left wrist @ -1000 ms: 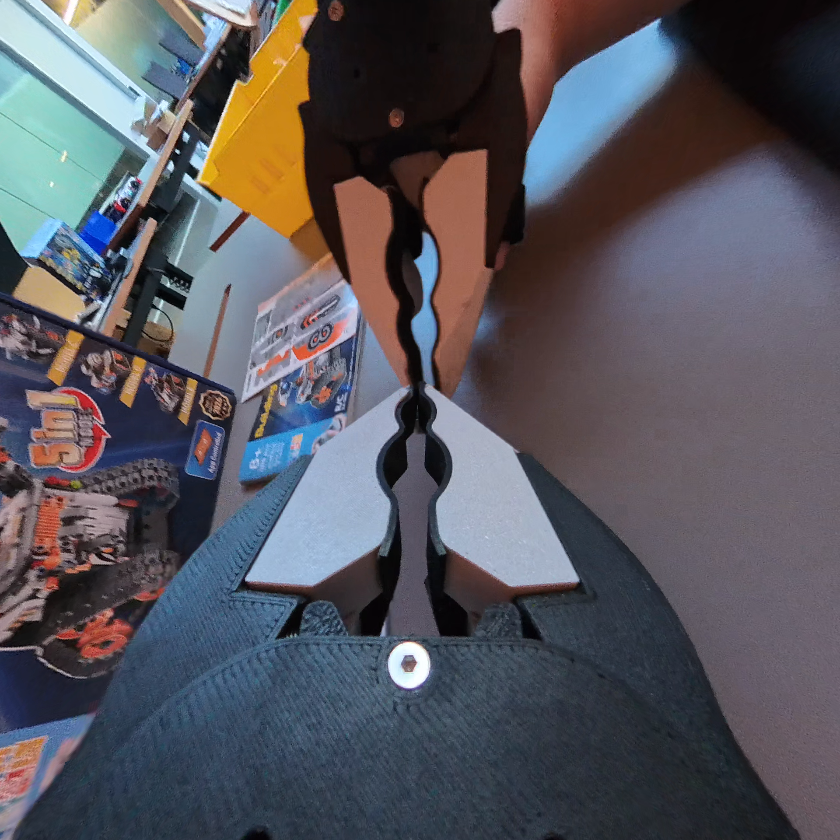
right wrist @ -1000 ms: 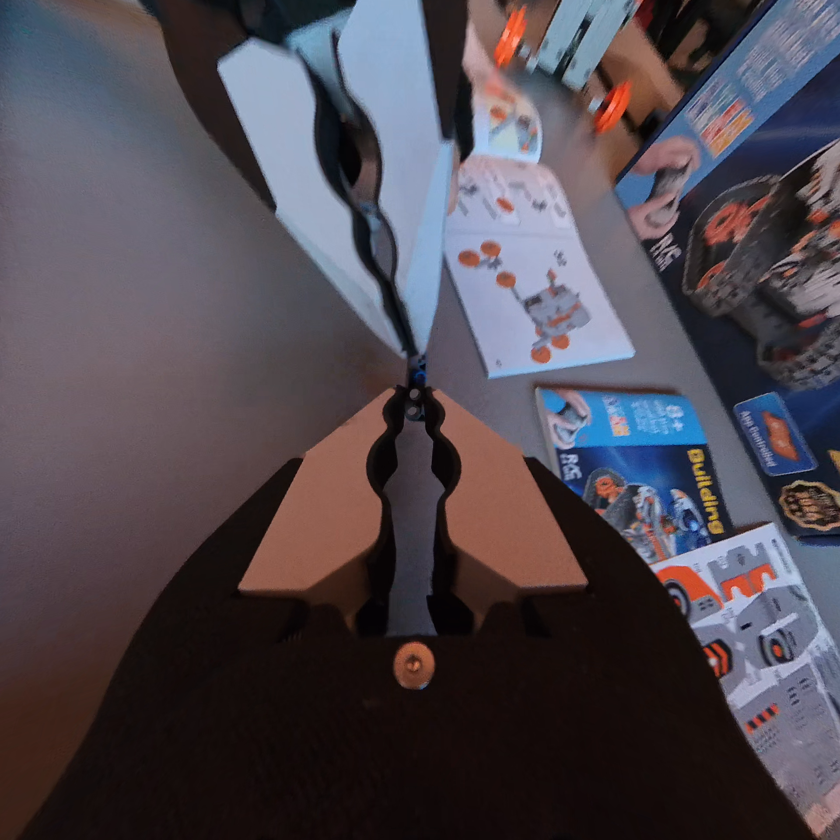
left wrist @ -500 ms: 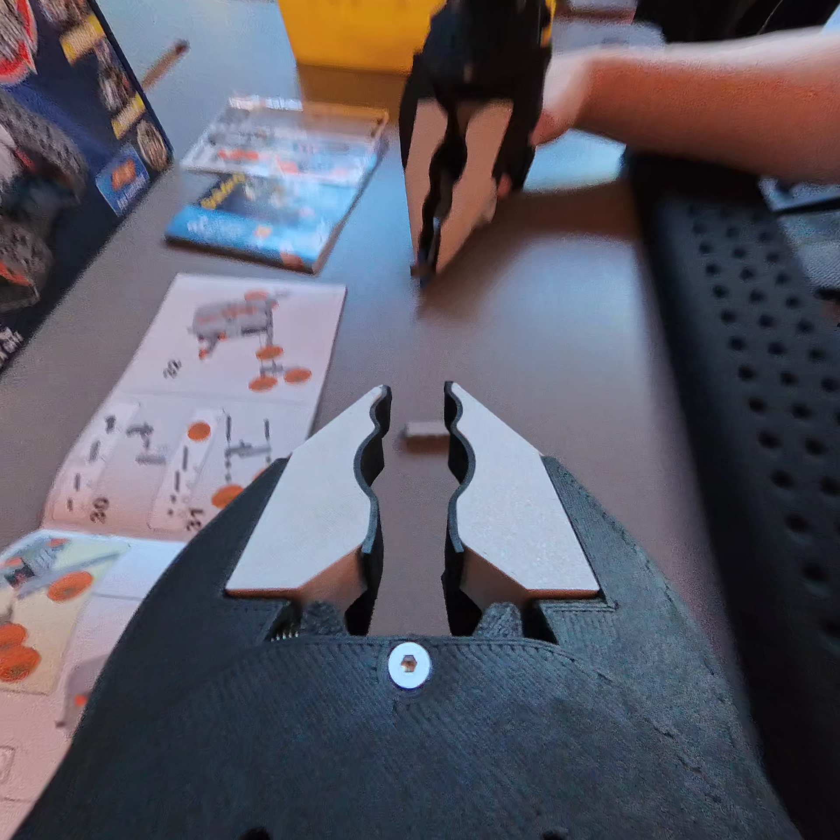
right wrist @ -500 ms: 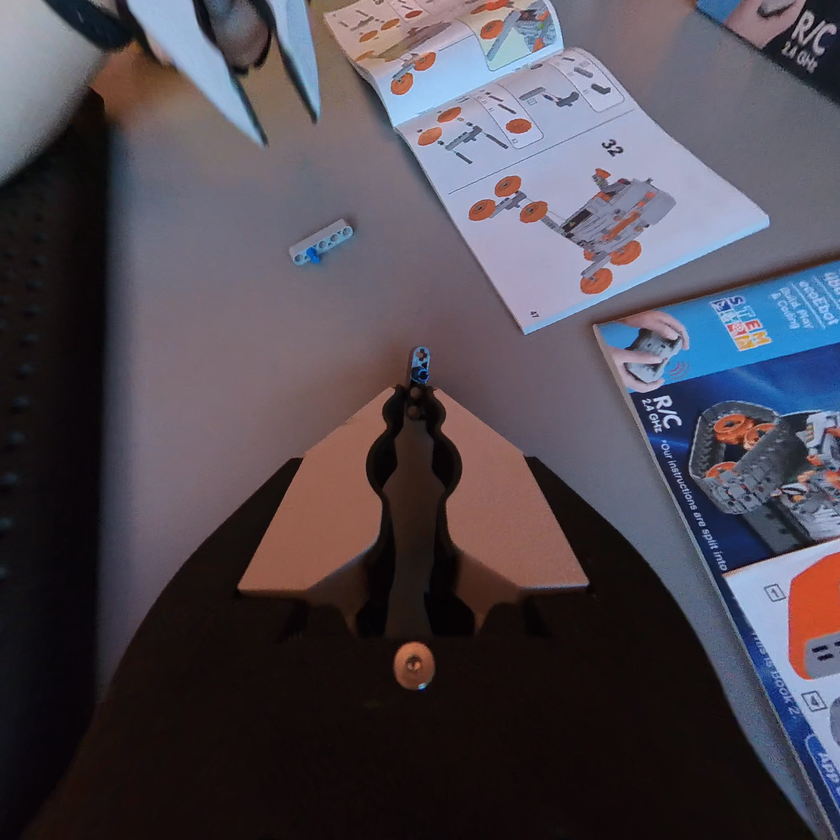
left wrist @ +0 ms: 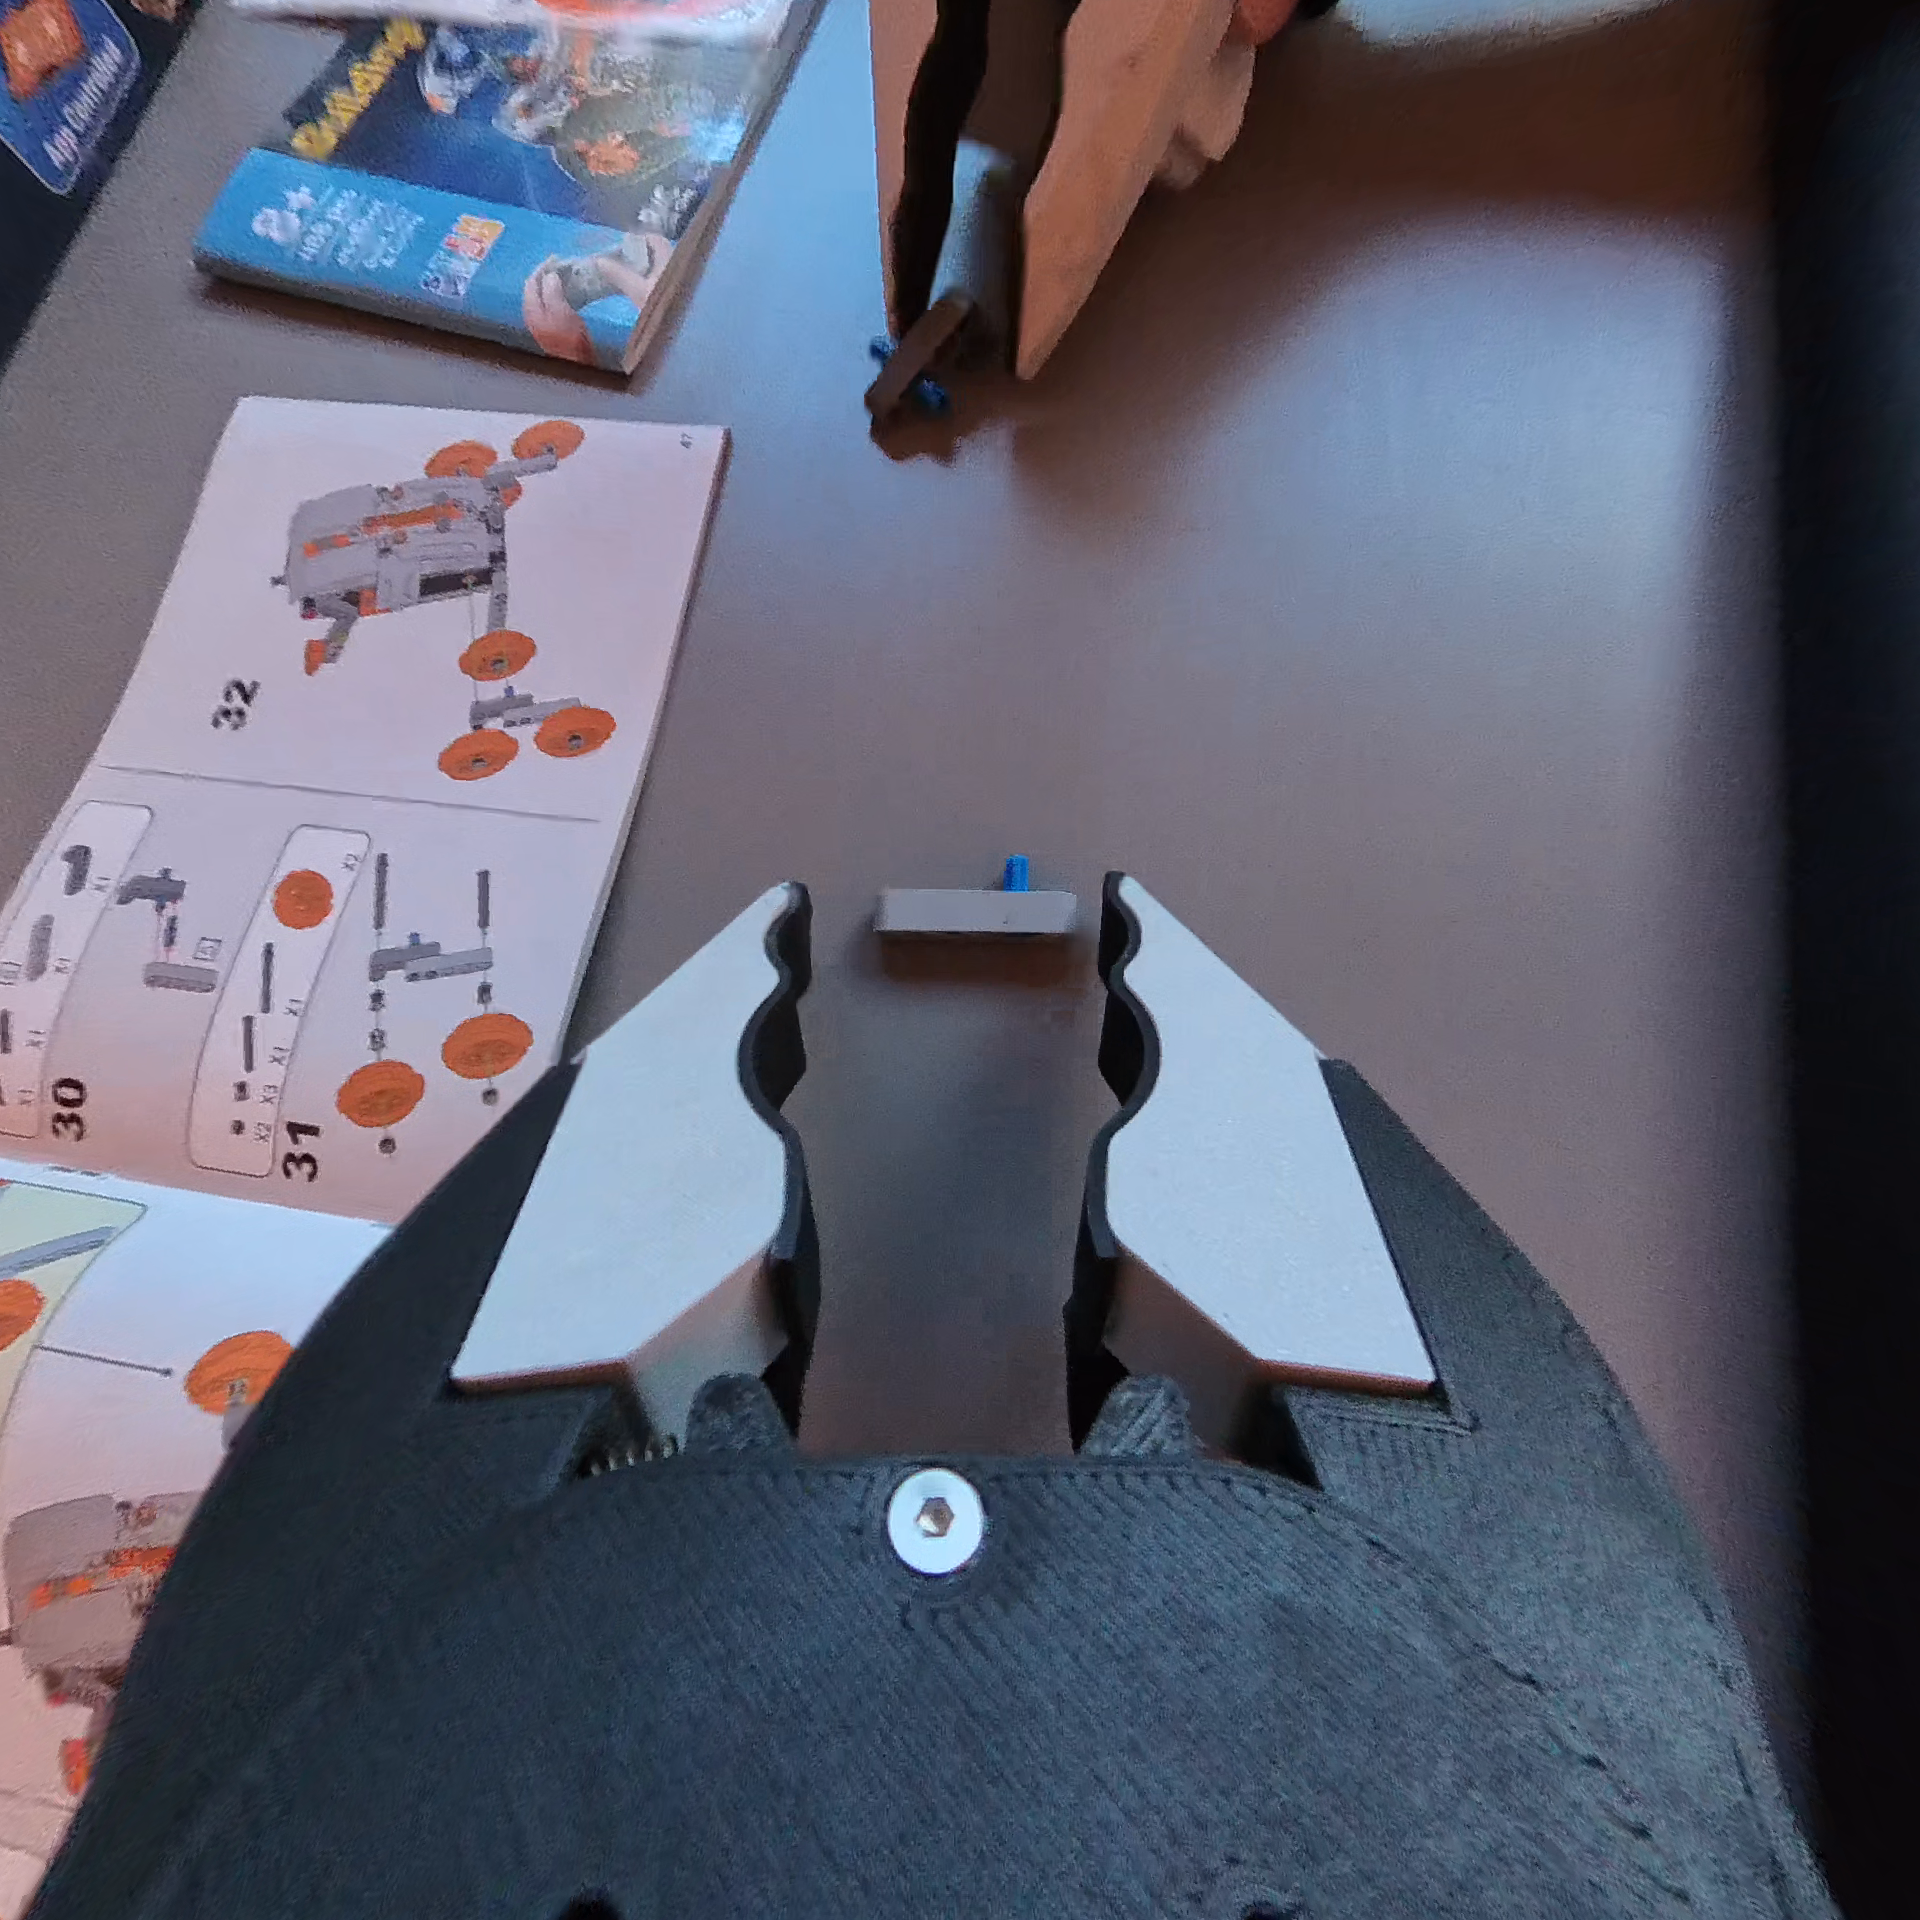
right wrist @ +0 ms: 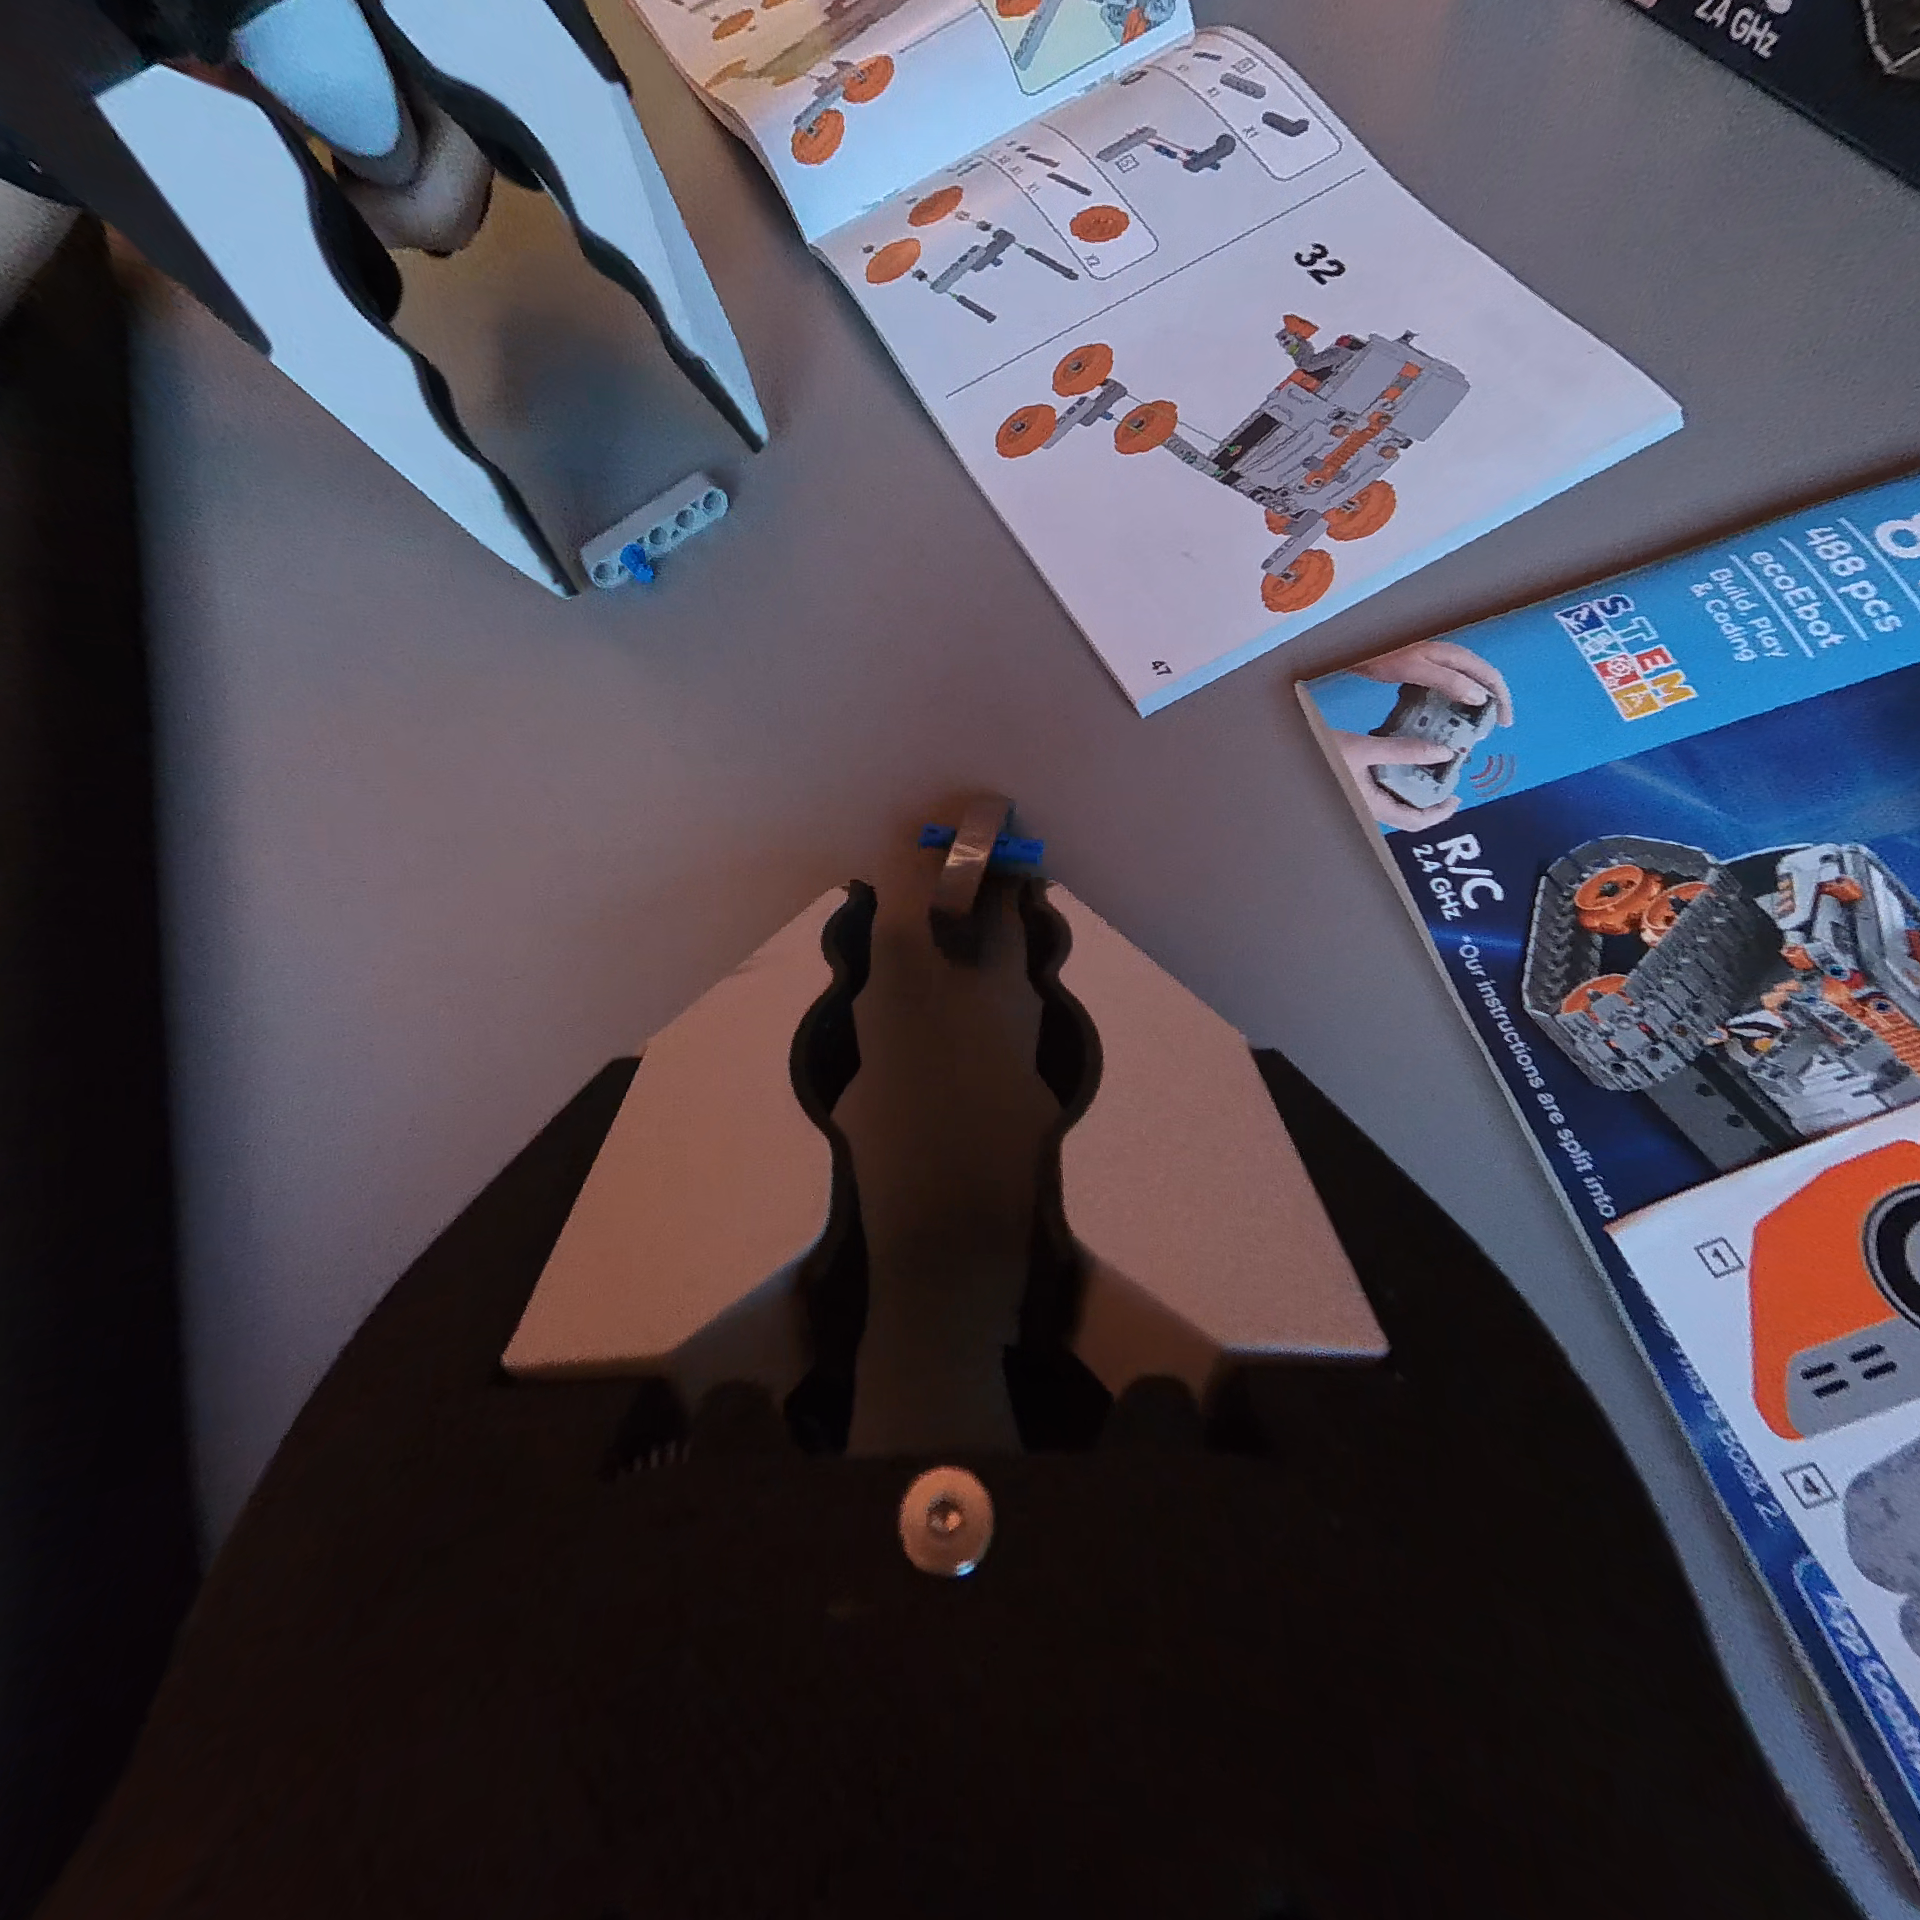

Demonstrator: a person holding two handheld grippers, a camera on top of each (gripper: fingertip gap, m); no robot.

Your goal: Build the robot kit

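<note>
In the left wrist view we see a brown counter [left wrist: 1299,675] with an open instruction booklet [left wrist: 416,665] lying flat at nine o'clock, its white pages printed with grey building steps and orange wheels. At eleven o'clock, just beyond it and apart from it, lies a closed blue booklet [left wrist: 468,229], with another printed sheet resting across its far end. We also find the corner of a dark printed box [left wrist: 52,125] at the far ten o'clock edge, and a dark strip [left wrist: 1849,727] borders the counter along three o'clock.
</note>
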